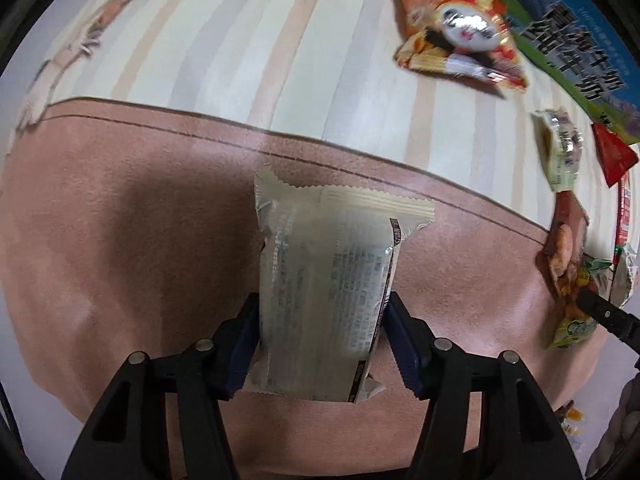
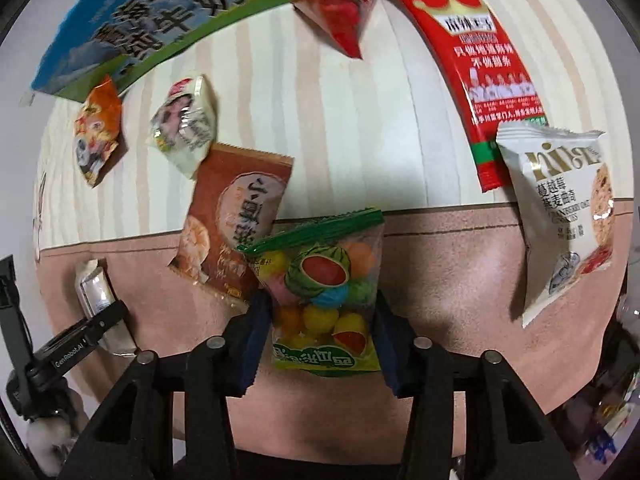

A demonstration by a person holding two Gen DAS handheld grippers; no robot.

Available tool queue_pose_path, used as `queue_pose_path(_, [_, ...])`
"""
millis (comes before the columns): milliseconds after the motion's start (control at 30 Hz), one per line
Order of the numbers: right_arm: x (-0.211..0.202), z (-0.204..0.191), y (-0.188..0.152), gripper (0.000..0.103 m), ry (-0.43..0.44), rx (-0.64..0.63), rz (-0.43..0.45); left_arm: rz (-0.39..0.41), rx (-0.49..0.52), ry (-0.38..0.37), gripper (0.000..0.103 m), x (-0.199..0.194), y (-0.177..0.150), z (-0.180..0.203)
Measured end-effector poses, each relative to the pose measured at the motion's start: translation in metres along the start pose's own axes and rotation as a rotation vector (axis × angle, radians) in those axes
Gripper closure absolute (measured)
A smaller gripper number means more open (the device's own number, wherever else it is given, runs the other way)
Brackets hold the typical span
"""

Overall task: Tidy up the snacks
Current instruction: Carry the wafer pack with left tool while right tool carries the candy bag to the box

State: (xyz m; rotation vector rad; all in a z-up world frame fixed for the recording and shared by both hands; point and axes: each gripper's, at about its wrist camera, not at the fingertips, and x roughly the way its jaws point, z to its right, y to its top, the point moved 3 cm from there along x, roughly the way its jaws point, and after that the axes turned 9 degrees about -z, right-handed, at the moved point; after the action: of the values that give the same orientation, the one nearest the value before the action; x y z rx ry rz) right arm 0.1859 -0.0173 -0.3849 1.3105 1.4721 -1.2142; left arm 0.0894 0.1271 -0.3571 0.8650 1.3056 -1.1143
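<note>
My left gripper [image 1: 322,308] is shut on a pale cream snack packet [image 1: 328,280], printed back side up, over the pink border of the cloth. The same packet [image 2: 94,292] and left gripper [image 2: 86,330] show at the lower left of the right wrist view. My right gripper [image 2: 320,308] is shut on a clear fruit-candy bag [image 2: 324,292] with a green top seal. An orange-brown biscuit packet [image 2: 236,216] lies just left of the bag, a white cookie packet [image 2: 560,216] to the right.
On the striped cloth [image 2: 340,120] lie a long red packet [image 2: 476,68], a small red packet [image 2: 336,8], a pale green-white packet [image 2: 186,128] and an orange cartoon packet [image 2: 96,132]. A blue-green milk carton box [image 2: 152,20] stands at the back. The orange cartoon packet [image 1: 456,28] shows in the left view.
</note>
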Motion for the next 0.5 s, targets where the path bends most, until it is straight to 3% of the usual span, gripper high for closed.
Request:
queue_pose_path(133, [-0.014,-0.003,-0.008,0.057,0.075,0.017,0.007,0.075,0.052,-0.012,0.046,-0.041,-0.003,0.021])
queue_pose_path(300, [-0.060,-0.025,-0.008,0.057,0.183,-0.010,0.067,0.188,0.121,-0.080,0.045,-0.114,-0.002,0.056])
queue_pose_path(500, [-0.147,-0.044,0.027,0.057,0.301,-0.060,0.209,0.323,0.198,-0.167,0.045,-0.204,0.066,0.095])
